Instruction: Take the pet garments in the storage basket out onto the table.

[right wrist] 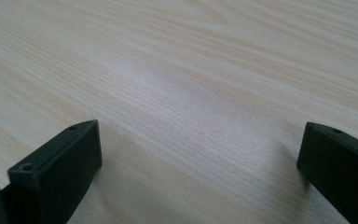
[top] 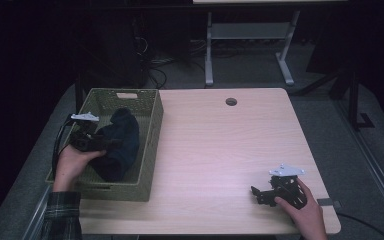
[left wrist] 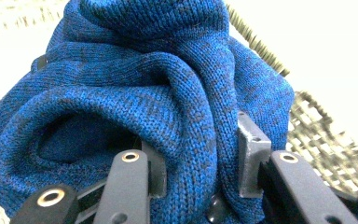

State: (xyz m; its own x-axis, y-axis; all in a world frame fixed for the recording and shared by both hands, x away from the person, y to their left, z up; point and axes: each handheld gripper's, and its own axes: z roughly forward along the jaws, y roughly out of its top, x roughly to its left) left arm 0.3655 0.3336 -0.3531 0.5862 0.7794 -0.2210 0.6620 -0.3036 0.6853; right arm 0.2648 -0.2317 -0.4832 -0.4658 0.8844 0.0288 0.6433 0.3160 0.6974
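Note:
A dark blue knitted garment (top: pixel 120 142) lies bunched inside the olive woven basket (top: pixel 152 145) at the table's left. My left gripper (top: pixel 99 143) reaches into the basket from the left and is shut on a fold of that blue knit (left wrist: pixel 168 107), which bulges between its two jaws in the left gripper view. At the table's front right my right gripper (top: pixel 261 192) rests low on the wood, held by a hand. Its jaws stand wide apart in the right gripper view, with bare table (right wrist: pixel 191 93) between them.
The light wooden table (top: pixel 220 145) has a round cable hole (top: pixel 231 101) near its far edge. Behind it stand a white desk frame (top: pixel 245 45) and cables on a grey floor. A plaid sleeve (top: pixel 62 215) comes in at the bottom left.

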